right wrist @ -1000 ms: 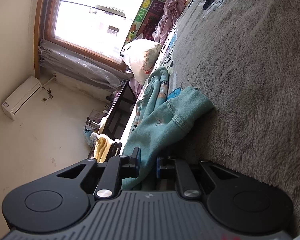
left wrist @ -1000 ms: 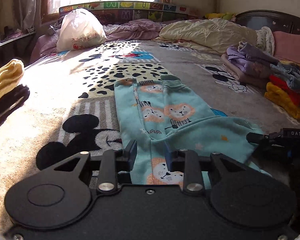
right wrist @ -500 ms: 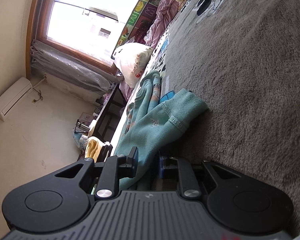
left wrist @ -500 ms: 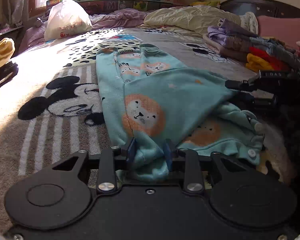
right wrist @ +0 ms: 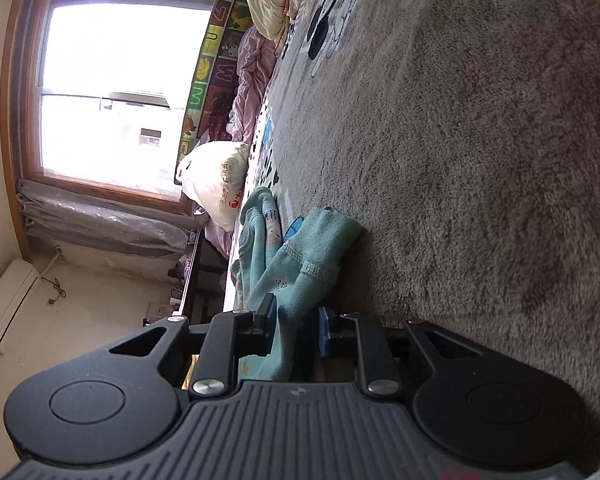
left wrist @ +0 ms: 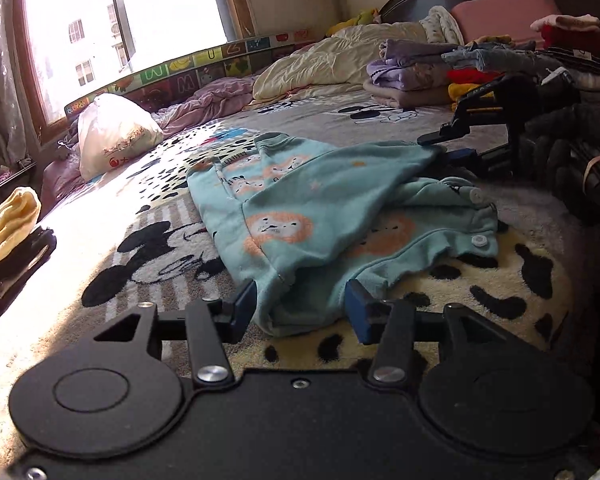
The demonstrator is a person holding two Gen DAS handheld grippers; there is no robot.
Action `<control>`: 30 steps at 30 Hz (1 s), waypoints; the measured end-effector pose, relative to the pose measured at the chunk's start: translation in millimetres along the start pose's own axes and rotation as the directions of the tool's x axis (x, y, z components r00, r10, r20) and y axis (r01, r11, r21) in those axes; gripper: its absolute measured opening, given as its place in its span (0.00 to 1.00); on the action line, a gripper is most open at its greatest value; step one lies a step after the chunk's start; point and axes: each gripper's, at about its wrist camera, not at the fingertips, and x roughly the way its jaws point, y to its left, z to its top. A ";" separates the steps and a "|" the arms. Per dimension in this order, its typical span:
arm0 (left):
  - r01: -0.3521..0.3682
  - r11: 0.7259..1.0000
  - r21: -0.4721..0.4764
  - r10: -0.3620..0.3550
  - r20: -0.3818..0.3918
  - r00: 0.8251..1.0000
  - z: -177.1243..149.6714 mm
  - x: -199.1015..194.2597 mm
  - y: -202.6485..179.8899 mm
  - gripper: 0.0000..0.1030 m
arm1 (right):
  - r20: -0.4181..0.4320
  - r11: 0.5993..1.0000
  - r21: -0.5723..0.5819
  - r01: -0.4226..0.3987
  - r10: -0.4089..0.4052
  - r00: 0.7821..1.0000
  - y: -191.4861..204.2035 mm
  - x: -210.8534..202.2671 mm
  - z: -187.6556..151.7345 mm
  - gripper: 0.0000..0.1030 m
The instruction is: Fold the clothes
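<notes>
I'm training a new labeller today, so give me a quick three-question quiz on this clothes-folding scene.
1. True or false: the left gripper is clamped shut on the teal garment.
2. Which print is on the garment? A) lion faces B) ducks C) fish
3. Fill in: the white plastic bag lies close to the ____.

Key: 1 false, its jaws stand wide apart on either side of the hem. 2 A. 3 window.
</notes>
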 end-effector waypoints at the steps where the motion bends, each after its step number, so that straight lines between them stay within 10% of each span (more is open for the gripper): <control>1: -0.004 1.000 0.002 0.004 0.003 1.000 -0.5 -0.3 1.3 0.46 | -0.004 1.000 -0.027 0.008 -0.008 1.000 3.9 3.6 -1.0 0.21; 16: -0.030 0.998 0.059 0.028 0.030 0.999 6.9 14.6 -1.7 0.35 | -0.010 0.966 -0.240 -0.093 0.093 0.996 85.1 13.4 9.4 0.07; 26: 0.136 0.989 -0.054 -0.137 -0.024 0.990 11.8 15.0 11.1 0.28 | 0.014 0.956 -0.293 0.036 -0.033 0.999 69.5 12.4 14.6 0.07; 30: 0.097 0.993 -0.070 -0.097 0.012 0.995 6.8 -1.8 23.6 0.28 | 0.008 0.953 -0.303 0.018 -0.016 1.000 74.7 11.6 15.0 0.07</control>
